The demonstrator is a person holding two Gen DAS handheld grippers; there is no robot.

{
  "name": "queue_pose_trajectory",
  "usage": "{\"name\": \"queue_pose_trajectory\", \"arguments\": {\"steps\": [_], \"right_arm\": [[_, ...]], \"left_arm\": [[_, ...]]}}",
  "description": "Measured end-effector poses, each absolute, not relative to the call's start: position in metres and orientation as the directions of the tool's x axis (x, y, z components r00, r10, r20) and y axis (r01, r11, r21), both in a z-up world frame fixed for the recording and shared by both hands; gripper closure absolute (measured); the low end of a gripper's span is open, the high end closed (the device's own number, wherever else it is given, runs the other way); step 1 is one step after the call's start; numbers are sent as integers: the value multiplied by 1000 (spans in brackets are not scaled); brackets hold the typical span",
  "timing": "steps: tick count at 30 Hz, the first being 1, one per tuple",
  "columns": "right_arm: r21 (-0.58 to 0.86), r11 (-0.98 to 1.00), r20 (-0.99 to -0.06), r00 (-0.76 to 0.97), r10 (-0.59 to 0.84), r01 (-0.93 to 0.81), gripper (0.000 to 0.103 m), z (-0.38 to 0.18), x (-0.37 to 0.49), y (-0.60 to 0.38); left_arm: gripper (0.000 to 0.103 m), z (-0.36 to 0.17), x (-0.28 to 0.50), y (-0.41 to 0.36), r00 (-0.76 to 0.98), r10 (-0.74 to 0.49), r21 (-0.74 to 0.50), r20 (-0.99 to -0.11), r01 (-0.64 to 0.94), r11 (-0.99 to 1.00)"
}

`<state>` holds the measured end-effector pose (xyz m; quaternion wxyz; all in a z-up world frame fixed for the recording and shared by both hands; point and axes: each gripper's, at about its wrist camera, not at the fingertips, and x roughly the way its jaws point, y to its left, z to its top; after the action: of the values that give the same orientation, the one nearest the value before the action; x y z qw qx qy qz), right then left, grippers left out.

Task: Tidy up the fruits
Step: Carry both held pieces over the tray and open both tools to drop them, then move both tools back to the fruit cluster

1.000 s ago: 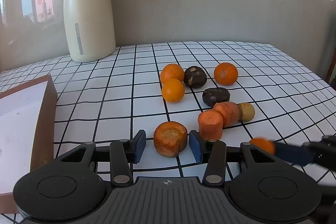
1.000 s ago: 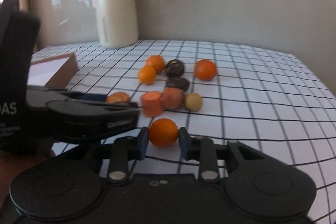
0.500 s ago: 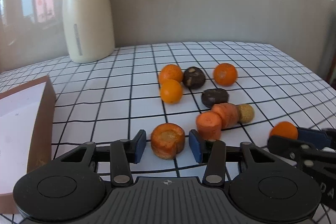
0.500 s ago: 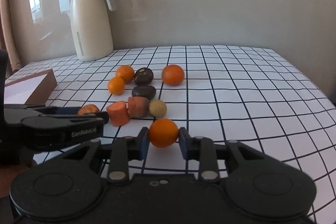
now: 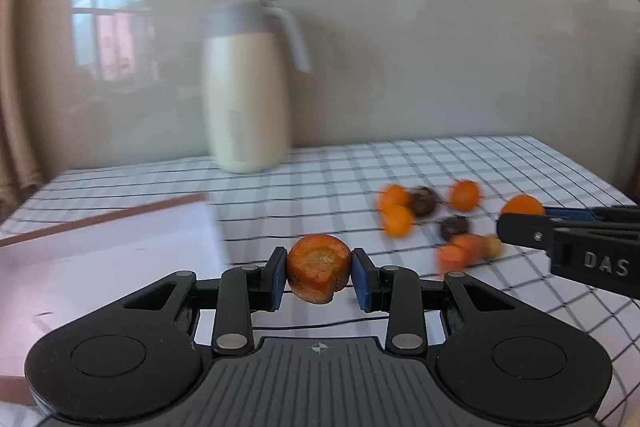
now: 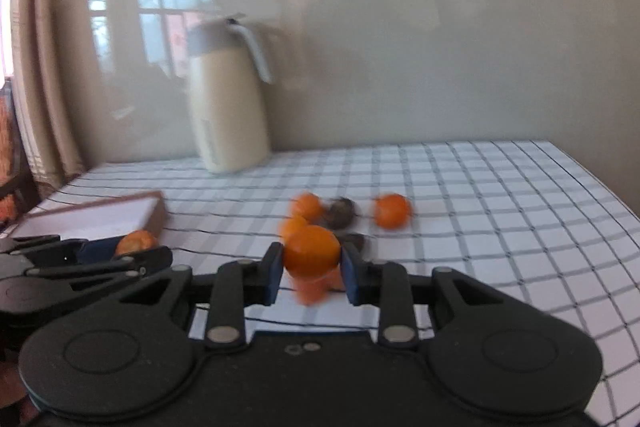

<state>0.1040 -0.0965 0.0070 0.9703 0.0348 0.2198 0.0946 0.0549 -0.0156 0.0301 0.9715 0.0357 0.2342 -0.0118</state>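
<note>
My left gripper (image 5: 319,277) is shut on a carrot chunk (image 5: 319,267) and holds it above the table, near the brown-rimmed white box (image 5: 100,259). My right gripper (image 6: 311,269) is shut on a small orange (image 6: 311,251) and holds it above the fruit pile. The right gripper and its orange (image 5: 522,205) also show at the right of the left wrist view. On the checked tablecloth lie oranges (image 5: 396,219), dark round fruits (image 5: 423,201), two carrot pieces (image 5: 456,257) and a small yellowish ball (image 5: 494,247). Both views are motion-blurred.
A cream thermos jug (image 5: 246,103) with a grey lid stands at the back by the wall. The white box (image 6: 92,221) lies at the table's left. A curtain (image 6: 44,67) hangs at the far left. The table's right edge (image 6: 608,195) drops off.
Both grippers have lifted off the table with their loads. The left gripper closed on the carrot chunk and swung left toward the box. The right gripper rose with the orange.
</note>
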Motion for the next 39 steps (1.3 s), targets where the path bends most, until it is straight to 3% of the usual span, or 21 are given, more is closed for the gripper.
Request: {"name": "queue_pose_trajectory", "arguments": {"steps": [9, 19, 30, 32, 33, 34, 35, 36, 39], "right_arm": [[91, 934, -397, 848, 352, -345, 81, 16, 106, -17], [72, 882, -415, 790, 452, -466, 81, 13, 118, 65], [75, 879, -446, 772, 452, -472, 81, -3, 131, 101], [73, 870, -440, 767, 467, -488, 74, -3, 131, 105], [63, 870, -428, 774, 466, -489, 45, -2, 131, 107], [42, 882, -396, 803, 445, -469, 25, -1, 128, 108], [31, 891, -360, 827, 432, -453, 11, 1, 124, 106], [28, 892, -330, 838, 435, -452, 16, 3, 121, 103], [21, 901, -326, 849, 415, -433, 15, 5, 122, 99]], "left_arm": [[69, 47, 30, 83, 894, 176, 76, -413, -159, 984], [69, 37, 8, 179, 835, 323, 55, -445, -334, 941], [69, 22, -3, 220, 791, 370, 55, -487, -395, 917], [67, 21, -4, 220, 796, 368, 53, -482, -392, 918], [59, 20, -4, 220, 798, 365, 52, -480, -389, 920], [20, 20, -4, 219, 801, 365, 46, -474, -391, 919], [0, 20, -7, 216, 810, 384, 51, -444, -405, 913], [0, 22, -12, 211, 826, 401, 71, -396, -408, 910], [0, 28, -12, 202, 844, 392, 94, -367, -385, 918]]}}
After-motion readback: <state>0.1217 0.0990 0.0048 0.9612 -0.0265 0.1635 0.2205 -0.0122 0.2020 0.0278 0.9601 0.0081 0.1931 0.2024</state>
